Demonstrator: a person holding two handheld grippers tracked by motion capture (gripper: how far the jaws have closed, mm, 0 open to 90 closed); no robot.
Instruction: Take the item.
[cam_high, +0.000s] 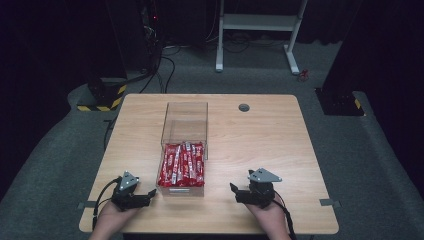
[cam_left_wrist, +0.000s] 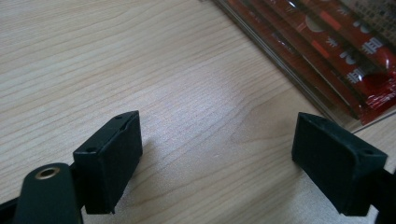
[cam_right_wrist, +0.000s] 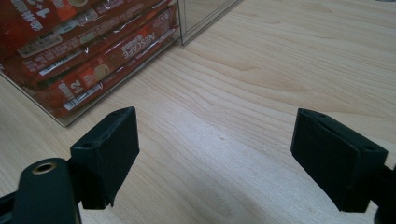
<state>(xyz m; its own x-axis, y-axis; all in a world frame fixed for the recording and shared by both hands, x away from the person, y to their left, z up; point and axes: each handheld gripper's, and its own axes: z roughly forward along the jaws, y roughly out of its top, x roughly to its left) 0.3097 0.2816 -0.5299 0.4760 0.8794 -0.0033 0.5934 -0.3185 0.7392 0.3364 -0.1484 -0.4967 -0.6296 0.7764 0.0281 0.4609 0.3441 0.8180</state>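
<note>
Red coffee-stick sachets (cam_high: 182, 164), stacked lengthwise in the near half of a clear acrylic box (cam_high: 184, 131), roughly dead centre of the counter (cam_high: 260, 145). Probably light, thin and floppy, with glossy foil that could slide under the pads, so better pinched across the narrow width near one end than along the length. Crinkly but not fragile, by the look of it. Box itself rigid and see-through, far half empty, walls likely slick too. Left gripper (cam_high: 148, 194) parked at about 7 o'clock from the box, almost touching its near corner, jaws spread wide, nothing between them. Right gripper (cam_high: 235, 191) at about 5 o'clock, a bit apart from the box, also wide open and empty. Both resting low on bare wood. Small round grommet (cam_high: 244, 107) way out at 1 o'clock.
</note>
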